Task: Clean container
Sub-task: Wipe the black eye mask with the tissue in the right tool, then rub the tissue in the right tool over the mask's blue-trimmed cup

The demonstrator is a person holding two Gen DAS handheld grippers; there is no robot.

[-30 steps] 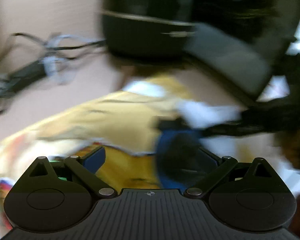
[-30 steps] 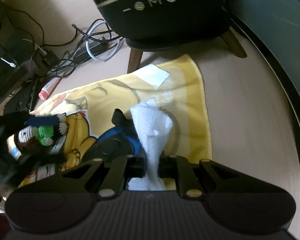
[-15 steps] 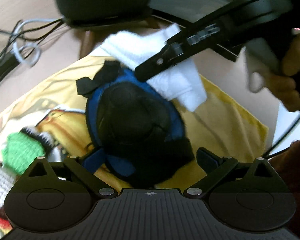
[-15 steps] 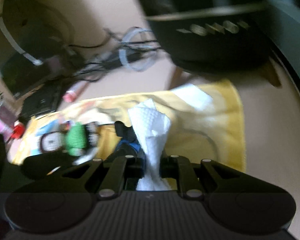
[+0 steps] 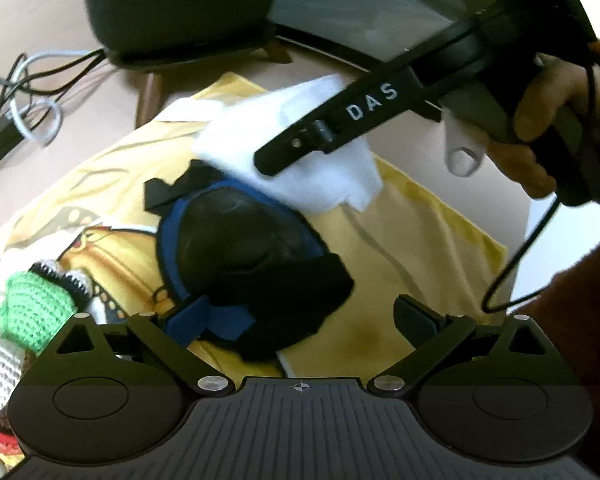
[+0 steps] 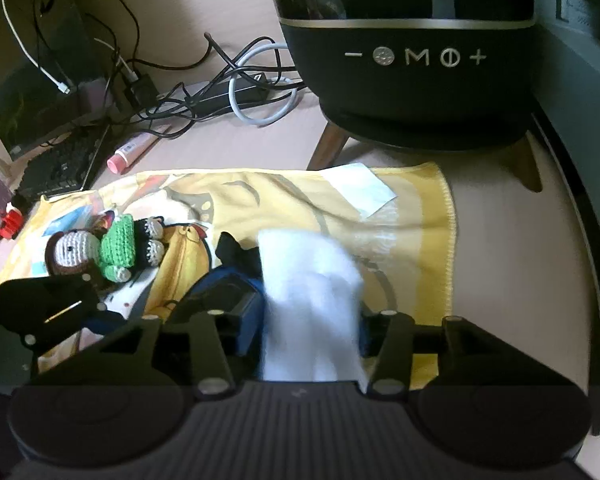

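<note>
- Container (image 5: 240, 248), a dark pouch-like case with a blue rim, lay on the yellow printed towel (image 5: 420, 240), between the spread fingers of the left gripper (image 5: 300, 320); those fingers stood well apart, the left one at the case's near edge, and I could not tell whether it touched.
- The right gripper (image 6: 312, 320) was clamped on a wad of white paper towel (image 6: 308, 280), which pressed on the far rim of the case.
- Outward from there, a crocheted doll (image 6: 100, 250) in green lay at the left on the towel; beyond the towel's far edge stood a black speaker (image 6: 408, 52) on wooden legs, with a tangle of cables (image 6: 228, 92) to its left.
- By my judgement the wiping was under way, paper on the case; how much had been wiped or remained, nothing showed.
- No dirt or wet mark could be made out on the dark surface.
- The paper was blurred, its edge of contact unclear.
- In the right wrist view the case was mostly hidden behind gripper and paper.
</note>
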